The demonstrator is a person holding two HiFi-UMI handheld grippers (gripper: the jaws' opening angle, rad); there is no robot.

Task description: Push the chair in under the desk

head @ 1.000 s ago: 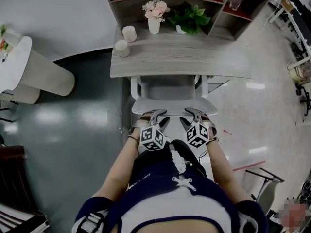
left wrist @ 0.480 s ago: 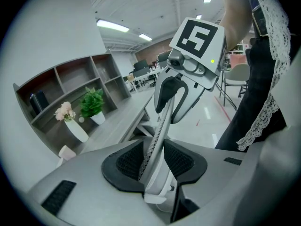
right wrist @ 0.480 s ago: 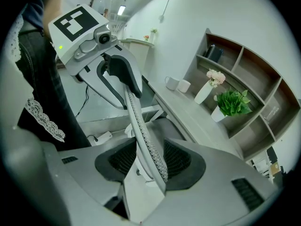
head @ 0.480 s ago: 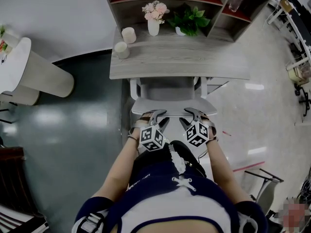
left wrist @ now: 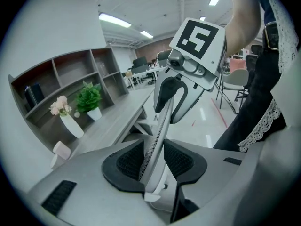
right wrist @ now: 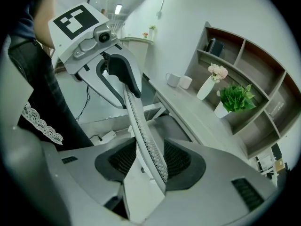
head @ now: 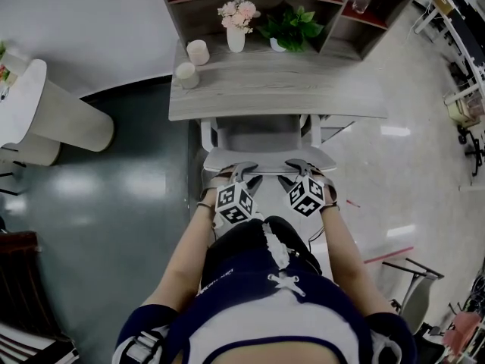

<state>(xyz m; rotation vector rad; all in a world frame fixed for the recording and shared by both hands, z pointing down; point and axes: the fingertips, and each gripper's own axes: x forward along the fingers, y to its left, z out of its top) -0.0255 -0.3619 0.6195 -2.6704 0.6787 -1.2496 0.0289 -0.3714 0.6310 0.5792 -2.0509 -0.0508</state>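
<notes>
Desk top point(head: 318, 97): grey wood grain, matt. Chair backrest point(right wrist: 150, 149): perforated mesh in a smooth pale plastic frame. Floor point(head: 106, 196): glossy, with bright reflections.

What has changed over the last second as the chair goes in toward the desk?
The chair backrest, with the left tool and right tool clamped on its top edge, has edged slightly further toward the desk. Nothing was let go or newly taken: both grips are as before. The desk, vase and plant stayed put.
</notes>
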